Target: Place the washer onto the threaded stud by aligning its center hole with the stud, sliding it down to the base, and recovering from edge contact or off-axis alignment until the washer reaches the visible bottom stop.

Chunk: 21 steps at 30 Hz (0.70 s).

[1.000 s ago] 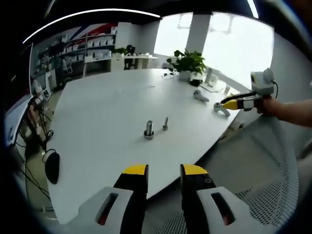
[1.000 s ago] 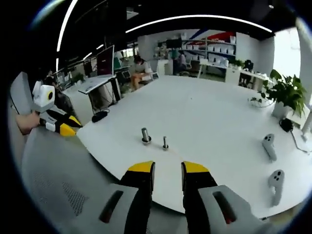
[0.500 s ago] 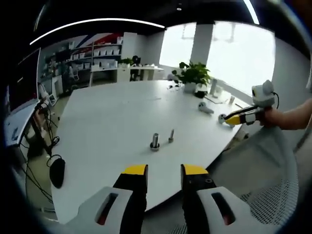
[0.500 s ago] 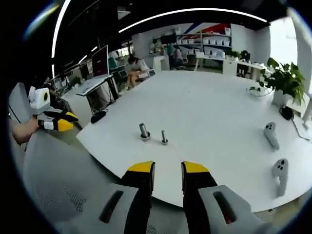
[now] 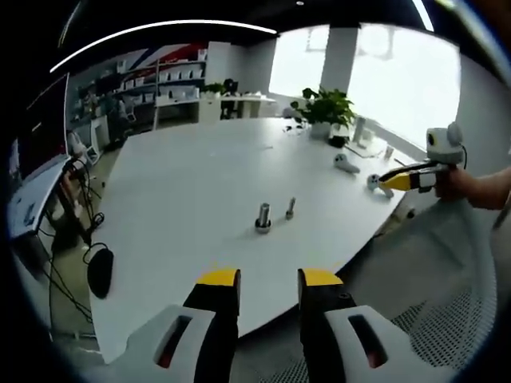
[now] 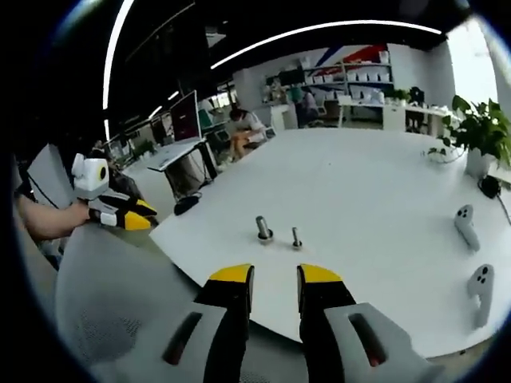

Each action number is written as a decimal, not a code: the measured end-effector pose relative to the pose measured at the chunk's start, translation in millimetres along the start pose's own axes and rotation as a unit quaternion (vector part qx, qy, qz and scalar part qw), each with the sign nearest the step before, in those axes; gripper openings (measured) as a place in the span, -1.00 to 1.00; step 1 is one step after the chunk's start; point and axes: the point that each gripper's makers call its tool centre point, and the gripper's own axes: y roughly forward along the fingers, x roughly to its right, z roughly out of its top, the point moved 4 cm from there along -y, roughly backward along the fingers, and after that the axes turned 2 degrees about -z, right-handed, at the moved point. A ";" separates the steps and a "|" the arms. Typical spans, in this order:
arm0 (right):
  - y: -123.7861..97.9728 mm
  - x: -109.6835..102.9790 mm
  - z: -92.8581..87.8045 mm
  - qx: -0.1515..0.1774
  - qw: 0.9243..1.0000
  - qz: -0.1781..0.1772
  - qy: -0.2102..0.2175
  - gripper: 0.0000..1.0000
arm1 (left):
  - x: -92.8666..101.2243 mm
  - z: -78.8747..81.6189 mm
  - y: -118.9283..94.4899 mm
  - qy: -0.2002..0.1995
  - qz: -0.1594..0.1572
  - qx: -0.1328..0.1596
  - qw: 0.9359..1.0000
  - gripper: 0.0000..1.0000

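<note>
Two small metal studs stand upright, close together, on the white table (image 5: pixel 184 183). The thicker stud (image 5: pixel 263 217) (image 6: pixel 263 229) has a wider ring at its foot; the thin stud (image 5: pixel 291 209) (image 6: pixel 295 238) stands beside it. A separate washer is too small to make out. My left gripper (image 5: pixel 270 279) hangs off the table's near edge, open, with nothing between its jaws. My right gripper (image 6: pixel 275 275) is likewise open and empty, short of the table's edge. Each gripper shows in the other's view, held by a hand: the right gripper (image 5: pixel 403 177) and the left gripper (image 6: pixel 120 214).
Two white hand controllers (image 6: pixel 465 226) (image 6: pixel 479 283) lie on the table toward the right. A potted plant (image 5: pixel 323 108) stands at the far edge. Grey mesh chair backs (image 5: pixel 447 319) (image 6: pixel 112 303) rise near both grippers. Desks with monitors (image 6: pixel 185 120) stand beyond.
Both cameras have shifted a little, so the studs sit slightly further right in each view. The studs themselves have not moved. Both pairs of jaws keep the same gap.
</note>
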 end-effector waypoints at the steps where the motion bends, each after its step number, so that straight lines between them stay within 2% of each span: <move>1: -0.5 0.3 0.4 0.004 1.000 -0.001 0.000 -0.52 | -1.2 0.3 -0.7 -0.002 0.003 0.002 1.000 -0.46; 5: -1.4 8.1 -2.5 -0.001 1.000 -0.023 0.014 -0.52 | 0.2 1.0 -1.0 0.001 0.001 0.005 1.000 -0.46; 10: 1.8 5.4 -3.9 -0.010 1.000 -0.022 -0.005 -0.52 | -2.1 2.0 -2.5 -0.006 0.006 0.011 1.000 -0.46; 18: 2.0 6.0 -6.8 -0.018 1.000 -0.017 0.007 -0.54 | -1.7 -0.9 -2.5 -0.009 0.009 0.000 1.000 -0.44; 19: 1.6 6.2 -6.1 -0.015 1.000 -0.019 0.010 -0.54 | -2.8 1.5 -4.5 -0.005 0.013 0.008 1.000 -0.48; 20: 1.4 5.6 -5.3 -0.013 1.000 -0.018 0.010 -0.53 | -5.4 7.6 -7.4 -0.006 0.015 0.036 0.999 -0.50; 21: 1.5 4.2 -4.2 -0.010 1.000 -0.015 0.010 -0.53 | -6.0 8.3 -7.9 -0.010 0.014 0.040 0.999 -0.50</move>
